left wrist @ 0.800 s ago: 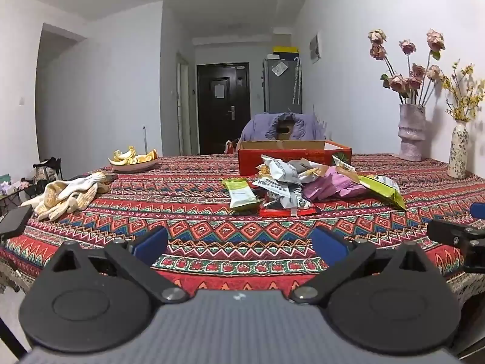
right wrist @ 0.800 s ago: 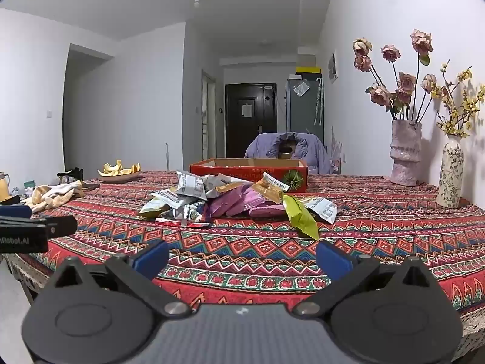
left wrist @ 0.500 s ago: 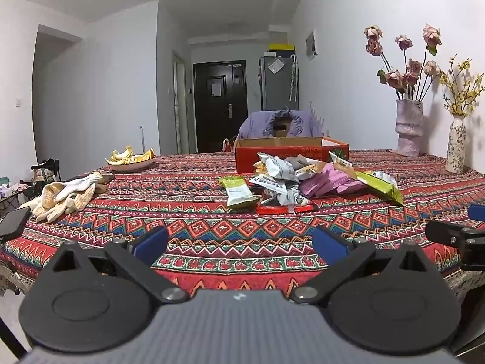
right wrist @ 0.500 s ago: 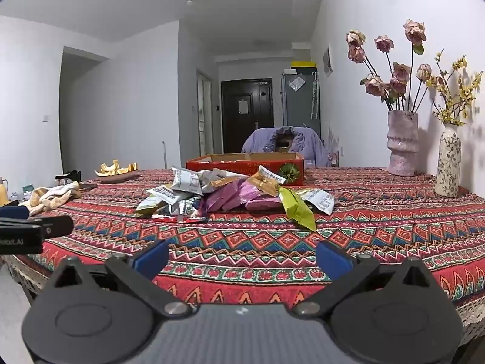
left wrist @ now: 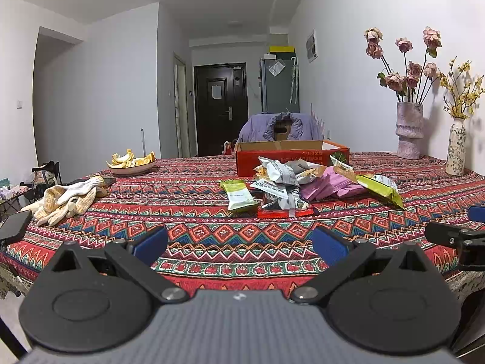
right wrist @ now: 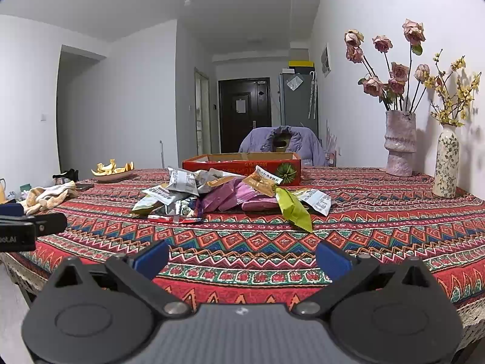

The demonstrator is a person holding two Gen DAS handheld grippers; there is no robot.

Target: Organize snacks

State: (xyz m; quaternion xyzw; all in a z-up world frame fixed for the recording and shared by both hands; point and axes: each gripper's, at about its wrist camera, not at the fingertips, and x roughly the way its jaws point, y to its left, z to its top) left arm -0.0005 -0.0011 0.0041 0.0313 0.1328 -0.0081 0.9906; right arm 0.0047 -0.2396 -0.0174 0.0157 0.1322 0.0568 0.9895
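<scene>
Currently both grippers, left gripper [left wrist: 239, 244] and right gripper [right wrist: 242, 257], gape wide, empty, near table [left wrist: 212, 242] edge. Snack pile [left wrist: 291, 182] mid-table before red box [left wrist: 272, 156]. Risk: overlapping wrappers, 2 dragged together.

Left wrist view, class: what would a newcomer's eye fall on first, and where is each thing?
First, the heap of snack packets in the middle of the patterned tablecloth, just in front of a red cardboard box. Next, two vases of flowers by the right wall, and the plate of peels at far left.
</scene>
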